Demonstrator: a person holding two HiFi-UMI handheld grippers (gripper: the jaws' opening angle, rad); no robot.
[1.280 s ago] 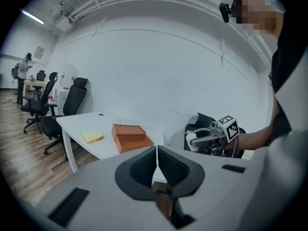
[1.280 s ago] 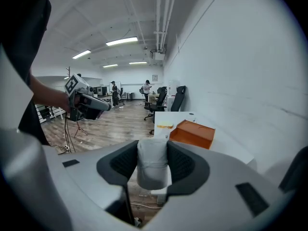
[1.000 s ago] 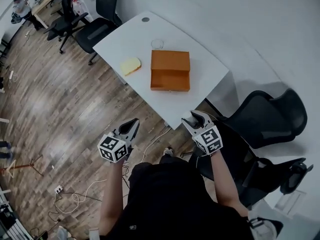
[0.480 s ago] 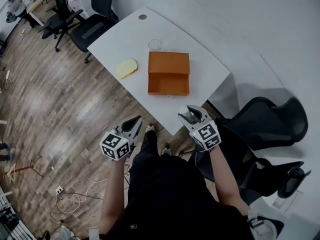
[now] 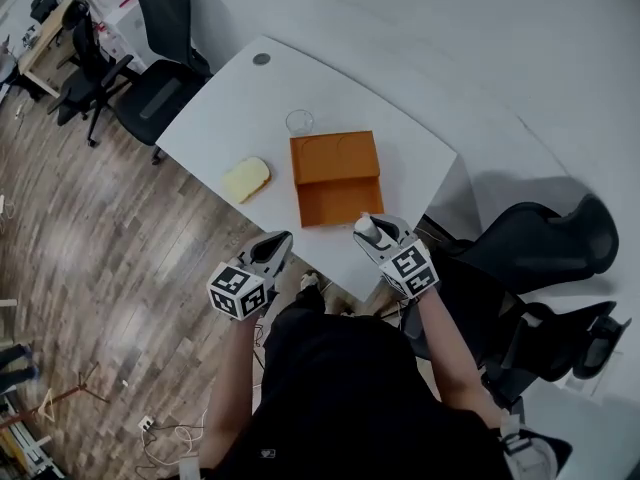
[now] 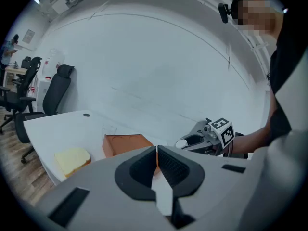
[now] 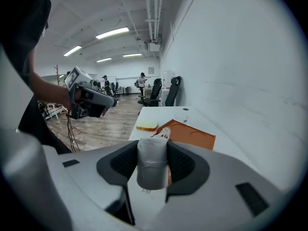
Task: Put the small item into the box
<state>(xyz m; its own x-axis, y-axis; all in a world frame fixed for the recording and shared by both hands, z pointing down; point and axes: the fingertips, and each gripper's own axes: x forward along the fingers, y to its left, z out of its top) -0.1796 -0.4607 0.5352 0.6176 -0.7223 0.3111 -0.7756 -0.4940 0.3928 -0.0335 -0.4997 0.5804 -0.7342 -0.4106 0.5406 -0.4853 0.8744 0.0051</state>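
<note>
Step in hand: transport. Small item [image 7: 152, 160], pale cylinder, pinched in right tongs [image 5: 370, 234], just short of near edge of box [image 5: 338, 200], over edge of surface [image 5: 225, 128]. Left tongs [image 5: 274, 250] pressed together, empty, left of box, off surface. Next, by judgement: forward reach over open box, lowering, release inside. Against earlier frame: both tongs nearer box; grip unchanged.

White table [image 5: 225, 118], wood plank floor [image 5: 110, 228], black office chairs [image 5: 152, 93] around it
</note>
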